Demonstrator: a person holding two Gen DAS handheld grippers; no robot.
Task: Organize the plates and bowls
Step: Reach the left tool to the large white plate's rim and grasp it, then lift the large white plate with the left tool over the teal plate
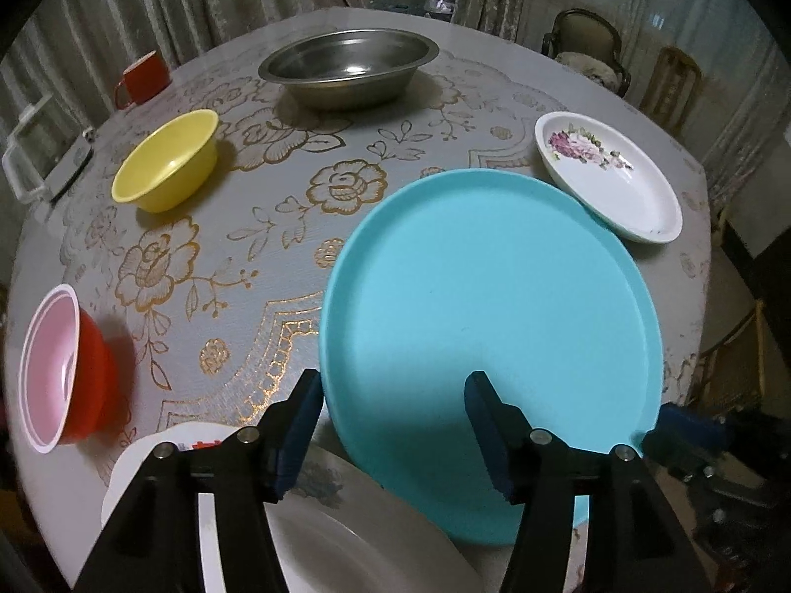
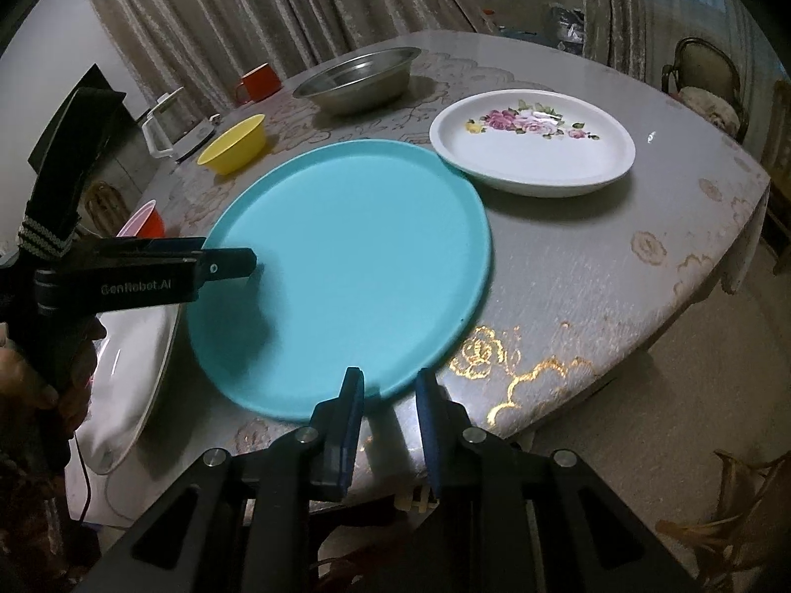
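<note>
A large turquoise plate [image 1: 489, 326] [image 2: 346, 267] lies on the table near its front edge. My left gripper [image 1: 393, 395] is open, its jaws standing over the plate's near left rim; it also shows in the right wrist view [image 2: 232, 262]. My right gripper [image 2: 388, 390] is open just off the plate's near rim, holding nothing. A white plate with pink flowers [image 1: 608, 173] [image 2: 534, 143] touches the turquoise plate's far right. A white plate [image 1: 346, 533] [image 2: 133, 365] lies under the turquoise plate's left edge. A yellow bowl [image 1: 168, 168] [image 2: 235, 143], a red bowl with pink inside [image 1: 64, 370] [image 2: 143, 220] and a steel bowl [image 1: 348, 66] [image 2: 358, 79] stand further off.
A red mug [image 1: 143, 79] [image 2: 259, 81] and a white-framed box [image 1: 34, 148] stand at the table's far left. The table's patterned cloth [image 1: 257, 247] ends at a near right edge [image 2: 618, 370]. Chairs [image 2: 707, 84] stand behind the table.
</note>
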